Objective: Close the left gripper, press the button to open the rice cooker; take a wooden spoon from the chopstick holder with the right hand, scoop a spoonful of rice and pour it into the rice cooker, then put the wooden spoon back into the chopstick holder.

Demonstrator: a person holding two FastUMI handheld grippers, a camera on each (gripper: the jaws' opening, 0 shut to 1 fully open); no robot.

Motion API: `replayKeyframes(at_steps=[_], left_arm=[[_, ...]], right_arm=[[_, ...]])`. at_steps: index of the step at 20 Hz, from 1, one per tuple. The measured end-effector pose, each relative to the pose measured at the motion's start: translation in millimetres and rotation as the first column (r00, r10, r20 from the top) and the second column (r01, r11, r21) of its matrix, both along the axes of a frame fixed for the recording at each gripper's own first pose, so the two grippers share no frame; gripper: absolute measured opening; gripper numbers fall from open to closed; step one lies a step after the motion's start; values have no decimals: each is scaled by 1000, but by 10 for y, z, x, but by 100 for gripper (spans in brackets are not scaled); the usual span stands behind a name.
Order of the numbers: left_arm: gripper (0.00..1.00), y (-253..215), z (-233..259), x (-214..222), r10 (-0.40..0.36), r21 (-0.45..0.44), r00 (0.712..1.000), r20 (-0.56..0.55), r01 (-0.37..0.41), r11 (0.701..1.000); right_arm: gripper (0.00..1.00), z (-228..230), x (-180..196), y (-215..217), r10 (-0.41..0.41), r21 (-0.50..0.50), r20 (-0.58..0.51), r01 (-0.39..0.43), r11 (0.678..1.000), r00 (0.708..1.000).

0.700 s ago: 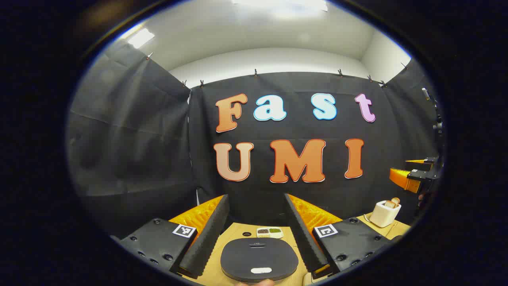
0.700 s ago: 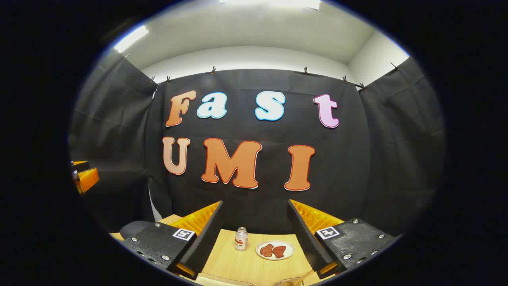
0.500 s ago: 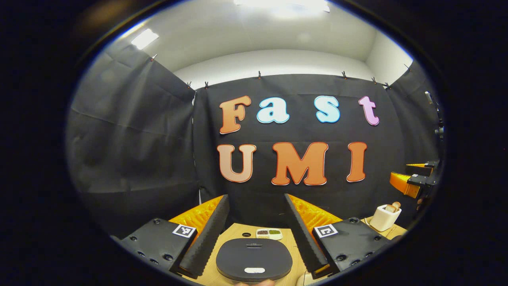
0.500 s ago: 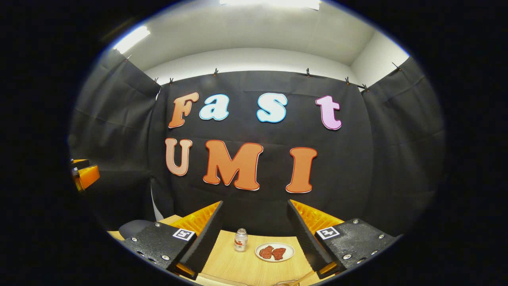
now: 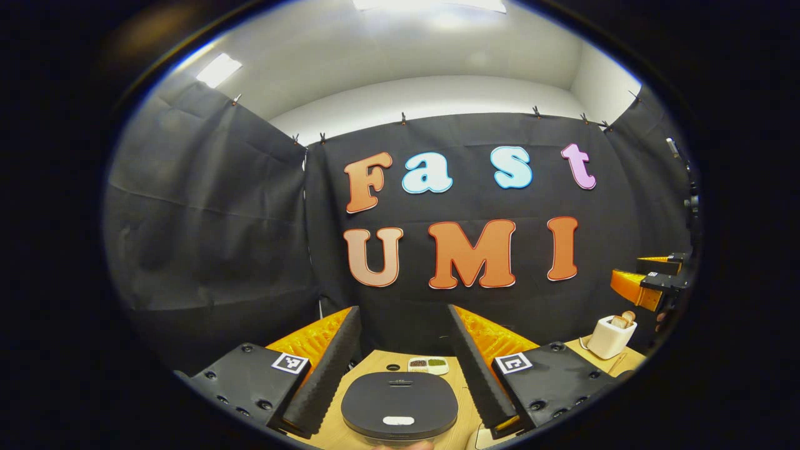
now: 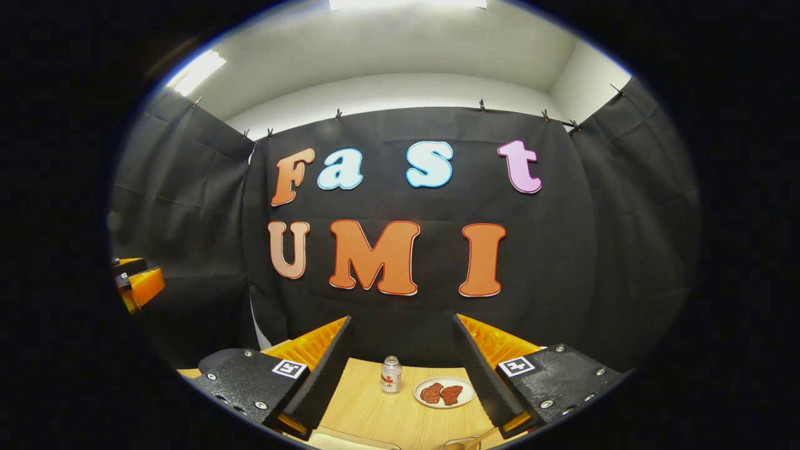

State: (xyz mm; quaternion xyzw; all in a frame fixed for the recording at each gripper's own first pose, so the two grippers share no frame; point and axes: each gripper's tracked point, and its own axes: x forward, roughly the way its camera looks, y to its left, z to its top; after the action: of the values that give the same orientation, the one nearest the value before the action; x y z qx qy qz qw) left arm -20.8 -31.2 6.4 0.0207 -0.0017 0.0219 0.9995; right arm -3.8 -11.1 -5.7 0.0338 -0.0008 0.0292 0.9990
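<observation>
While the rice cooker (image 5: 400, 405) sits low on the table (image 5: 465, 375), straight ahead of the left gripper (image 5: 400, 369) and framed between its spread fingers, its lid is down and the pale button (image 5: 399, 420) faces the near edge. The right gripper (image 6: 400, 369), also spread and empty, looks toward a bottle (image 6: 390, 375) and a plate (image 6: 445, 393), so the left is nearer the cooker and must first shut.
</observation>
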Motion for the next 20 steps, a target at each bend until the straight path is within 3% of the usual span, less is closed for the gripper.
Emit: replayKeyframes(at_steps=[20], left_arm=[[94, 25, -118, 33, -10, 31, 999, -32, 11, 999]], right_arm=[[96, -191, -110, -135, -54, -24, -53, 53, 998, 997]])
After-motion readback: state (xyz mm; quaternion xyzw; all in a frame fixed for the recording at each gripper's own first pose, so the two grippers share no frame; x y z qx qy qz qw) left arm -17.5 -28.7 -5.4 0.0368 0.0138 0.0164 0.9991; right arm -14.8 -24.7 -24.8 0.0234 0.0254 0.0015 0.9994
